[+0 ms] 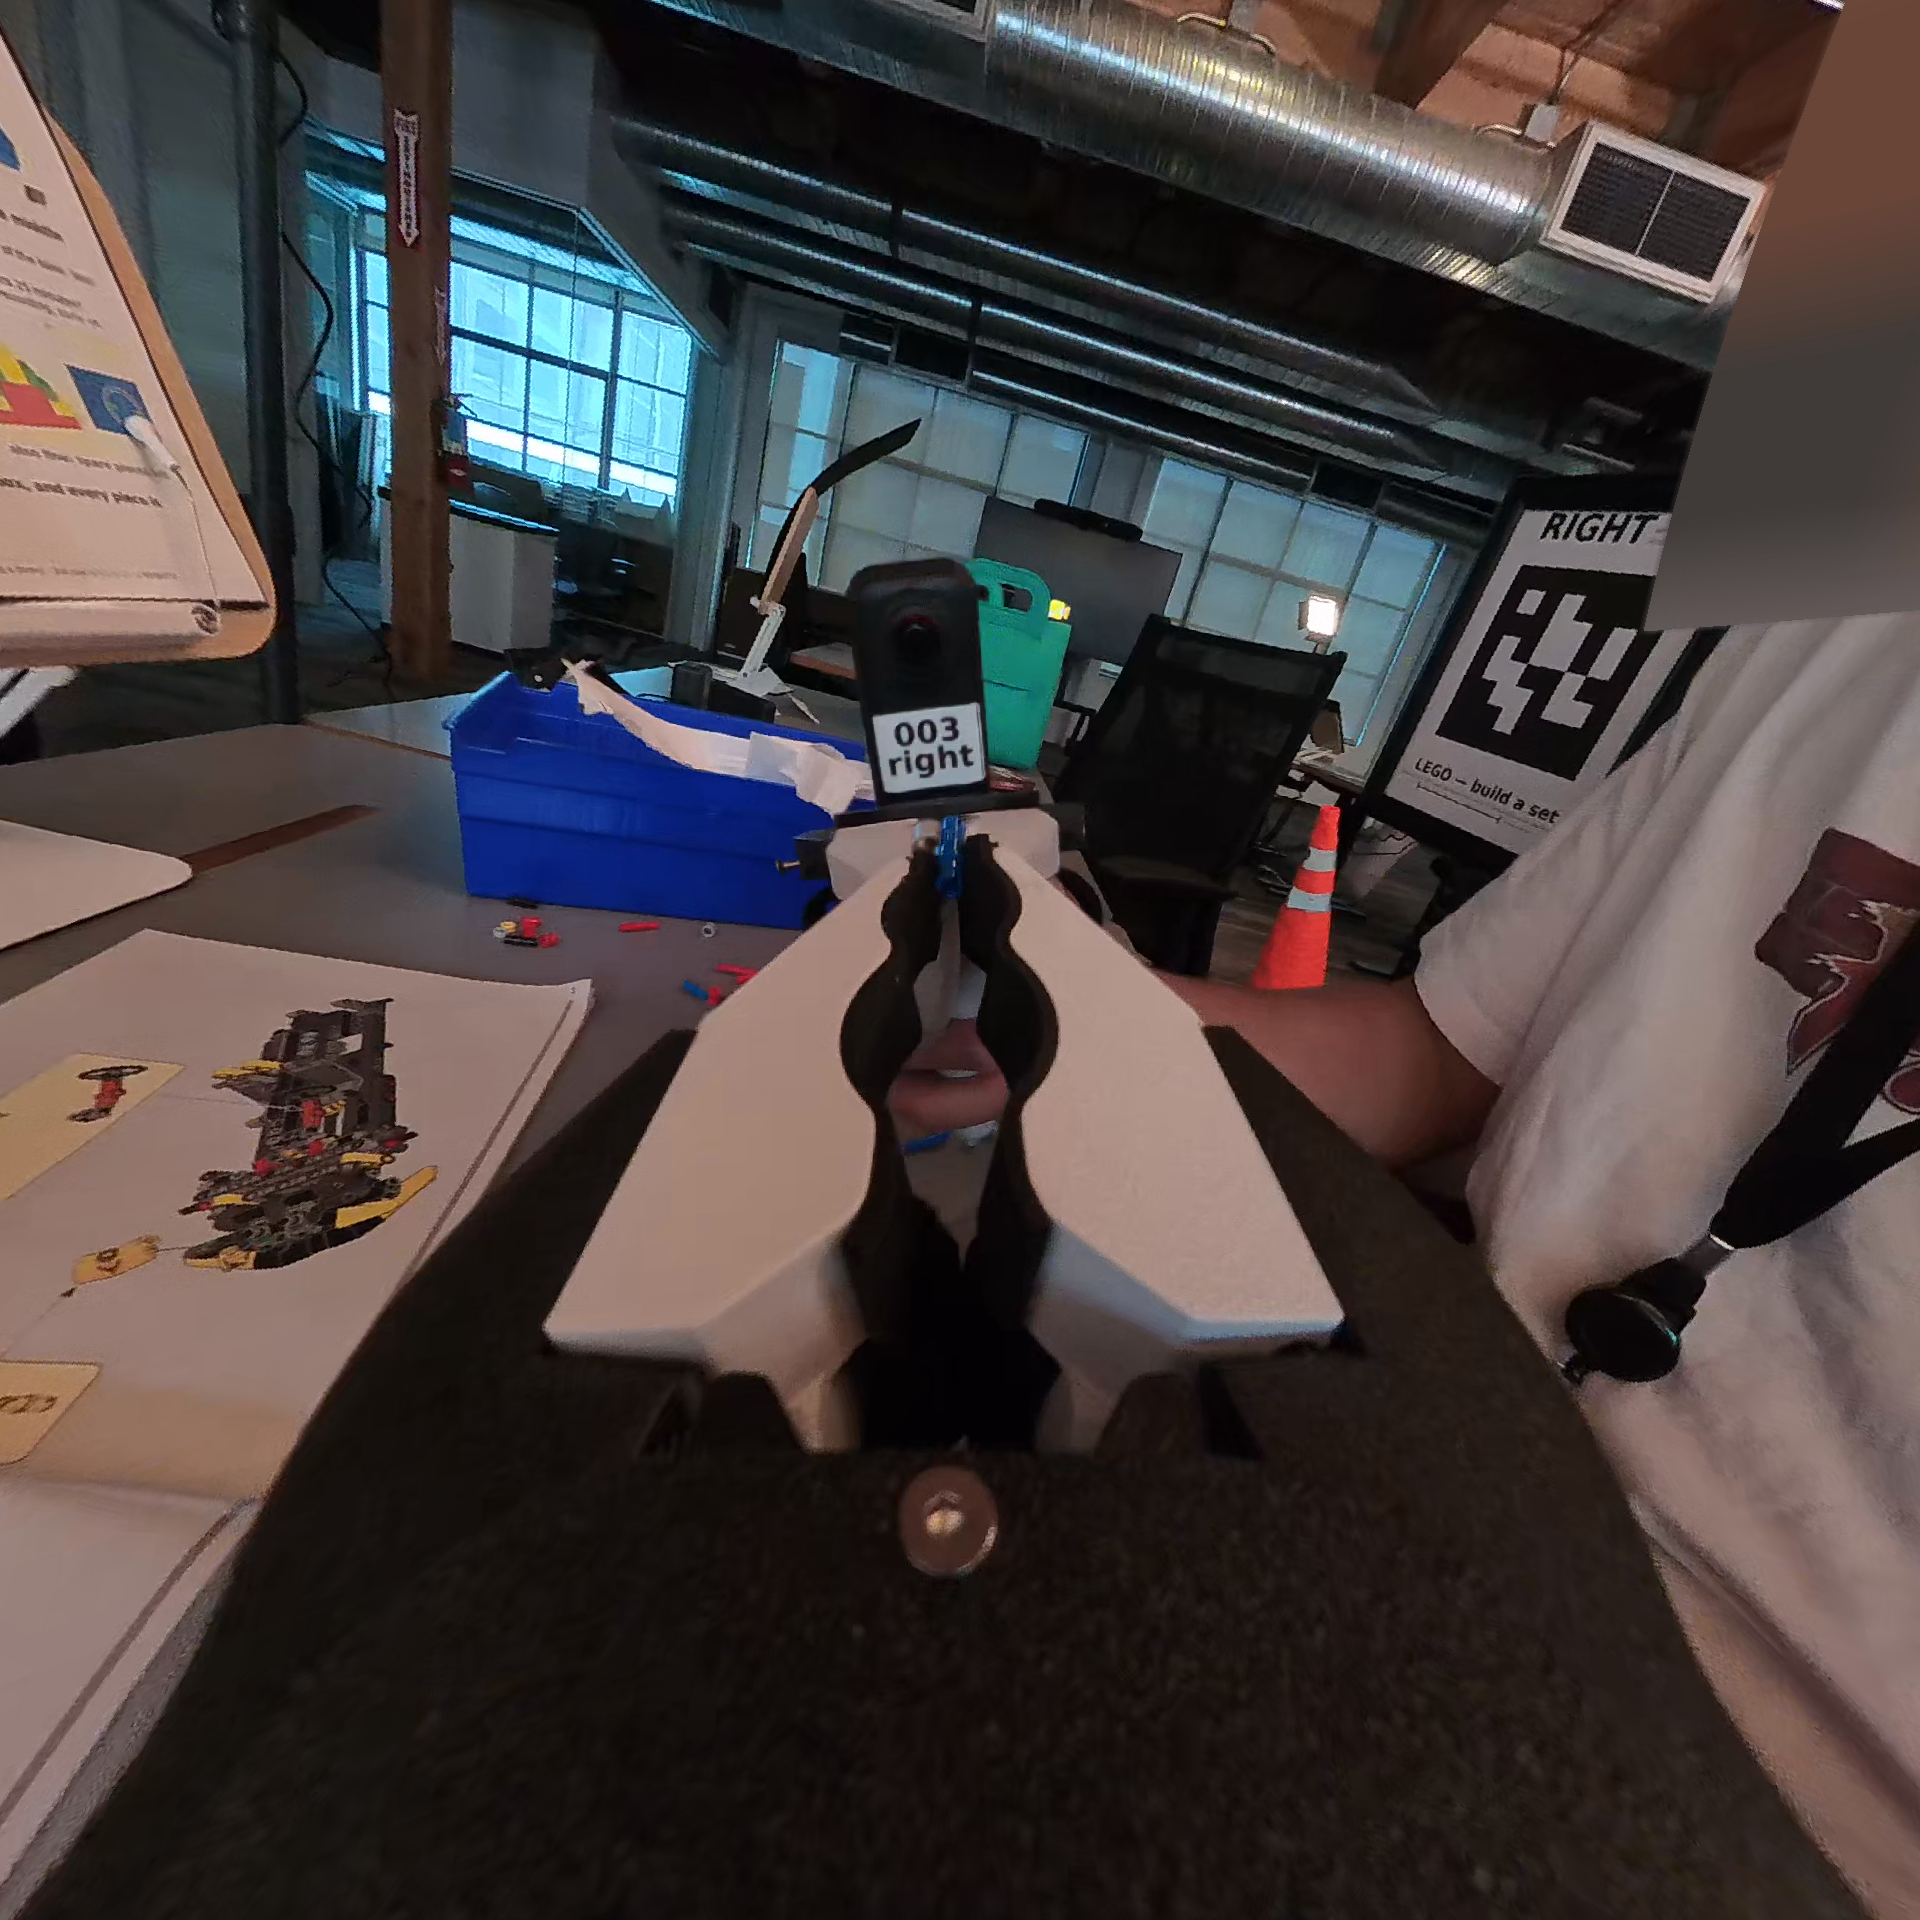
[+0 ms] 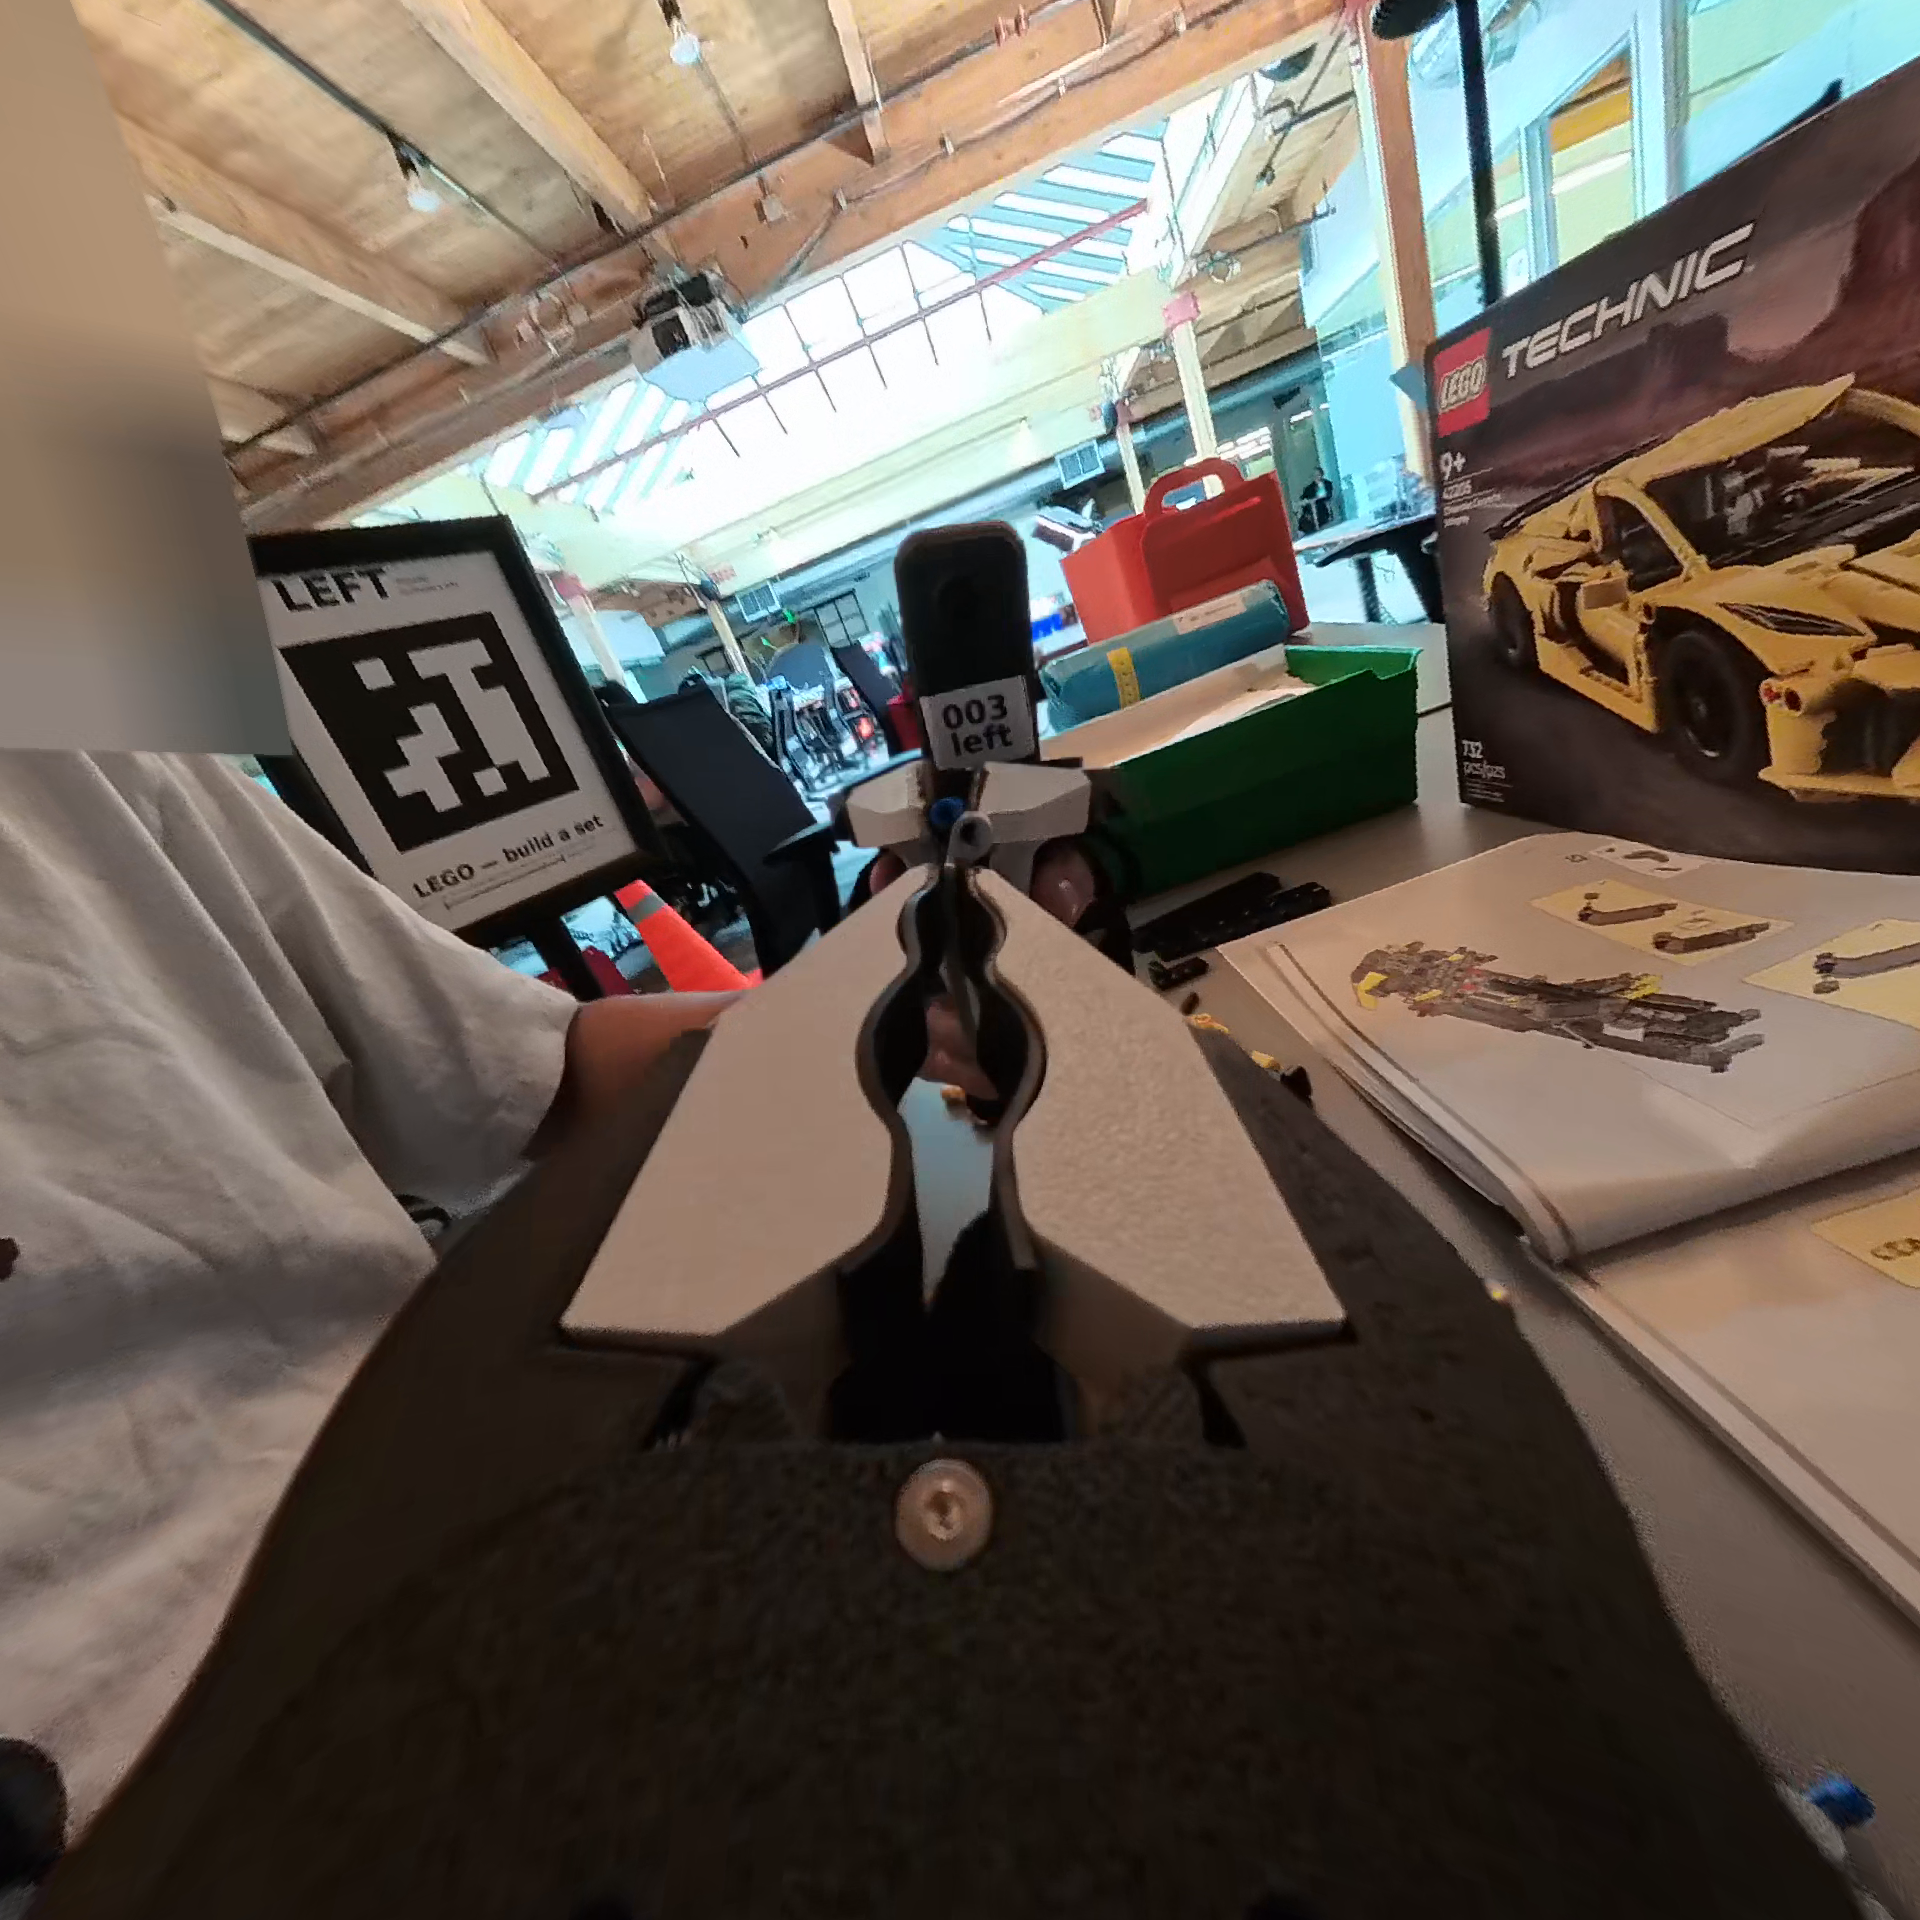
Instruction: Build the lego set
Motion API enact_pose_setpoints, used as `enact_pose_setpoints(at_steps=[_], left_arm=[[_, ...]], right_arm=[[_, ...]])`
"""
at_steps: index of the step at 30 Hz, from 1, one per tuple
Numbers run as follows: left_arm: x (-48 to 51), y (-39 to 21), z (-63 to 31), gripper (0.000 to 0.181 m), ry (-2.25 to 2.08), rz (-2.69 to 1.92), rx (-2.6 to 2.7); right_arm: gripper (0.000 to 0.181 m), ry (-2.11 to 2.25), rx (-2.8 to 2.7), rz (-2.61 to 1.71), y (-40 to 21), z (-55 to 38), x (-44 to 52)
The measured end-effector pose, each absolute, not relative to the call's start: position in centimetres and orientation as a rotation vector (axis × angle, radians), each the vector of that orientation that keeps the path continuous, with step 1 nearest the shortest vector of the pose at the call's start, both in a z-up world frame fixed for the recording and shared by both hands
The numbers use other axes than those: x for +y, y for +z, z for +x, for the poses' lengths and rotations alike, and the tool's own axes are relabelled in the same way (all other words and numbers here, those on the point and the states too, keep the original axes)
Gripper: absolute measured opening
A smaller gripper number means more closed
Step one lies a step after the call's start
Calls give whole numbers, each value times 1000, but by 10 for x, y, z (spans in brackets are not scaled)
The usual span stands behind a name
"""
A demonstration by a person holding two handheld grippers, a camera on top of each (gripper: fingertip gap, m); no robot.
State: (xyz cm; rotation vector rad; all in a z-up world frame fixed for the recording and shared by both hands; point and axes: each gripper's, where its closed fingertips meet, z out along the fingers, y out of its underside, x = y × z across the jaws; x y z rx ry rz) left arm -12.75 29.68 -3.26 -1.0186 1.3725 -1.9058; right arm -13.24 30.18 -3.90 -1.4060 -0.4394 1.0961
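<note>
Tongs meet tip to tip above your worktop (image 1: 343,873). Left tongs (image 1: 948,883) pinch a blue pin (image 1: 948,854); right tongs (image 2: 961,868) clamp a grey piece (image 2: 971,831).

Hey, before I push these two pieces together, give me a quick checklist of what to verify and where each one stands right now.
1. Left gripper shut on the blue pin: ok.
2. Right gripper shut on the grey piece: ok.
3. Gripper tips facing each other, pieces close together: ok.
4. Blue pin lined up with a hole in the grey piece: cannot tell, too small.
5. Instruction booklet open on the table: ok.
</note>
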Motion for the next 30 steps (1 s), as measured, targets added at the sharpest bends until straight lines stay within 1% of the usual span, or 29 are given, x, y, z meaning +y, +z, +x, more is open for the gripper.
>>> enact_pose_setpoints(at_steps=[7,30], left_arm=[[302,-43,-127,4,-1752,-1033,1419],[305,-55,-126,3,-1561,-1036,1492]], right_arm=[[0,1121,-436,-1418,-42,-132,302],[0,1172,-425,-1482,-55,-132,304]])
